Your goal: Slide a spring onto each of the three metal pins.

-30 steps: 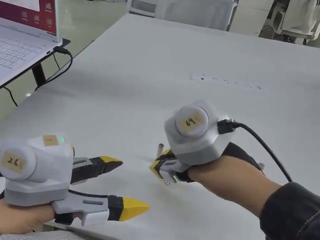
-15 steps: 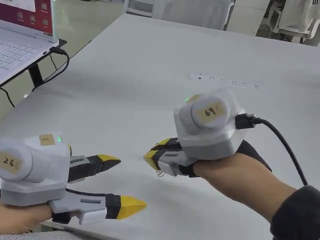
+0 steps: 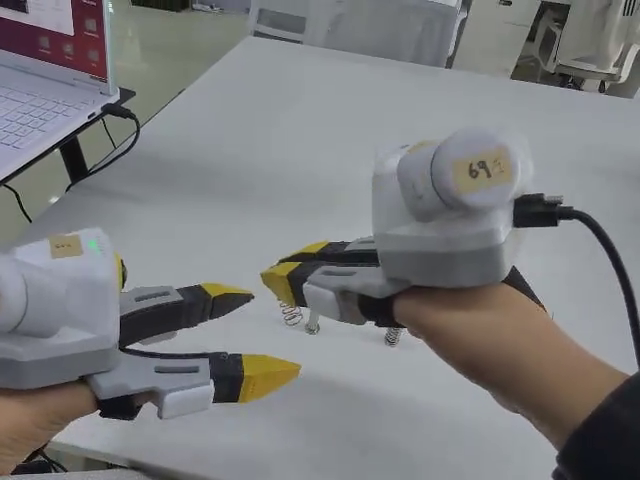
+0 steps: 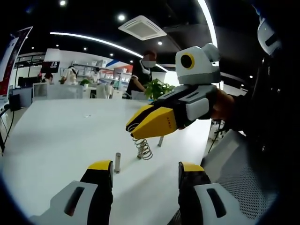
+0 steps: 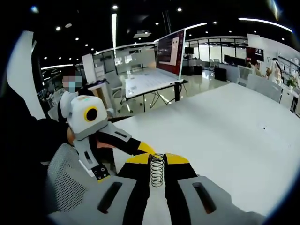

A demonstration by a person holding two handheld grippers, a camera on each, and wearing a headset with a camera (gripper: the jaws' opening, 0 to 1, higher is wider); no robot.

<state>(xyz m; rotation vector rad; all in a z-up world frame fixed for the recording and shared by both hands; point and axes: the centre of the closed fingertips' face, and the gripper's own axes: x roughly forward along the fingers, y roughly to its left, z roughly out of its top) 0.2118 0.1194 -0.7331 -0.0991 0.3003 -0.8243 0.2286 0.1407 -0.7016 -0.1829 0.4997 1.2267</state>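
Ok, R claw (image 3: 278, 285) has come up off table (image 3: 300, 150), clamped on spring (image 5: 157, 171). Spring hangs just beside pin (image 4: 118, 162), not on it yet. L claw (image 3: 262, 333) apart, idle near pin. Pickup looks done; next is align & slide on.

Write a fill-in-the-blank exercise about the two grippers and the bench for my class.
1. The right gripper is shut on a ____.
2. The jaws of the left gripper stand ____.
3. A bare pin stands ____ on the table.
Missing words: spring; open; upright.
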